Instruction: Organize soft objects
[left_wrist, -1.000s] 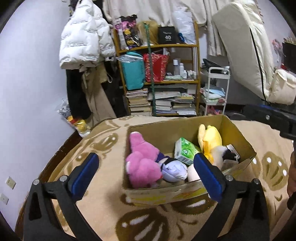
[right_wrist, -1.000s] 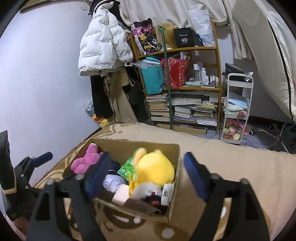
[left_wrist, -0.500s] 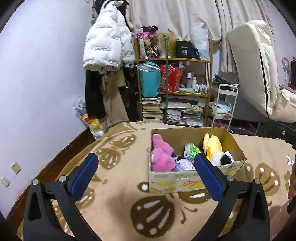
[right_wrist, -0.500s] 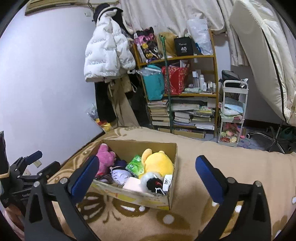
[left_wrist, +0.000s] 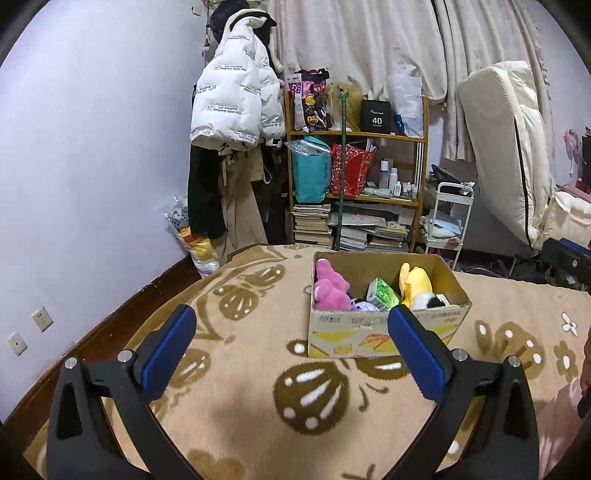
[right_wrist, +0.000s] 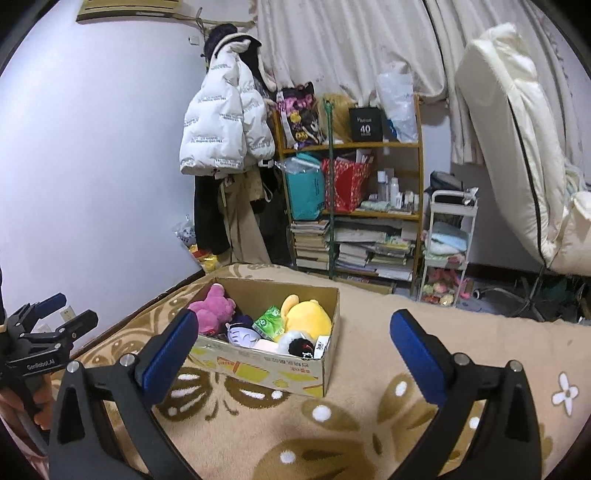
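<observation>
A cardboard box (left_wrist: 384, 336) (right_wrist: 273, 365) sits on a tan patterned blanket (left_wrist: 240, 369). Inside lie a pink plush (left_wrist: 330, 288) (right_wrist: 212, 306), a yellow plush (left_wrist: 415, 282) (right_wrist: 306, 314), a green packet (left_wrist: 382, 293) (right_wrist: 269, 321), a lilac plush (right_wrist: 240, 334) and a black-and-white plush (right_wrist: 299, 345). My left gripper (left_wrist: 291, 339) is open and empty, well back from the box. My right gripper (right_wrist: 293, 341) is wide open and empty, also back from the box. The left gripper (right_wrist: 51, 317) shows at the left edge of the right wrist view.
A wooden shelf (left_wrist: 354, 192) with bags, bottles and stacked books stands beyond the bed. A white puffer jacket (left_wrist: 232, 103) hangs to its left. A white trolley (right_wrist: 448, 243) and a leaning cream mattress (left_wrist: 506, 147) are at the right.
Both grippers have pulled back and risen from the box, which now looks smaller and farther. The right jaws have spread wider; nothing is between them.
</observation>
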